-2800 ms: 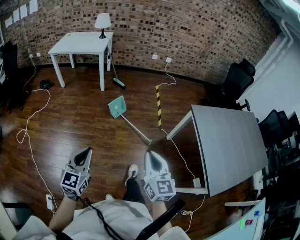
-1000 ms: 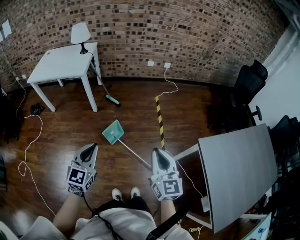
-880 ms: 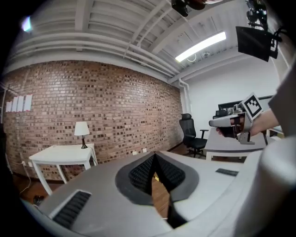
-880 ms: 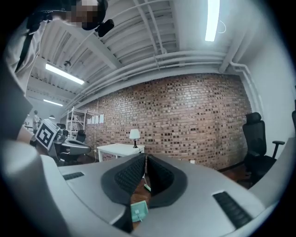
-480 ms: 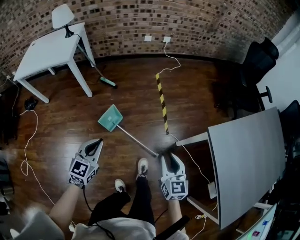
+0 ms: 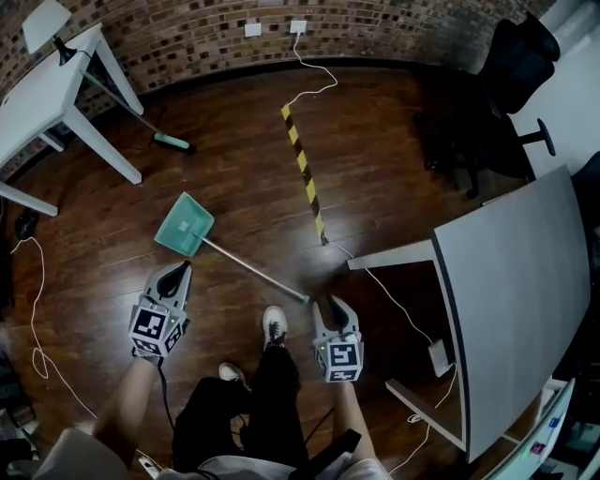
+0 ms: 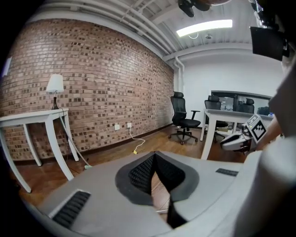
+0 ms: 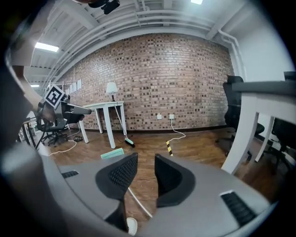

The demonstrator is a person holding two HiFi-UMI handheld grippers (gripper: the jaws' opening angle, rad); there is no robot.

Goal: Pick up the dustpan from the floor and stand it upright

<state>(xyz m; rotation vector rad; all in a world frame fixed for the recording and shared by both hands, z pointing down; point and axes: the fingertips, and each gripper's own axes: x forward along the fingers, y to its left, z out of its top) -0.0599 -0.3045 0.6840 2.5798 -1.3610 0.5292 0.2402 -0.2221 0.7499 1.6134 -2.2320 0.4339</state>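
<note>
Dustpan (image 6: 184, 225) flat on wooden floor (image 6: 375, 169)

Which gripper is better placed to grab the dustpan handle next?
Right. The right gripper hangs by the free end of the dustpan handle, jaws just opened, nothing between them. The left gripper is shut, up near the pan.

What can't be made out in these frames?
- Dustpan handle, middle stretch: right gripper view, behind a jaw of the right gripper.
- Dustpan pan: left gripper view, behind the body of the left gripper.
- Lamp: head view, cut off by the top edge.
</note>
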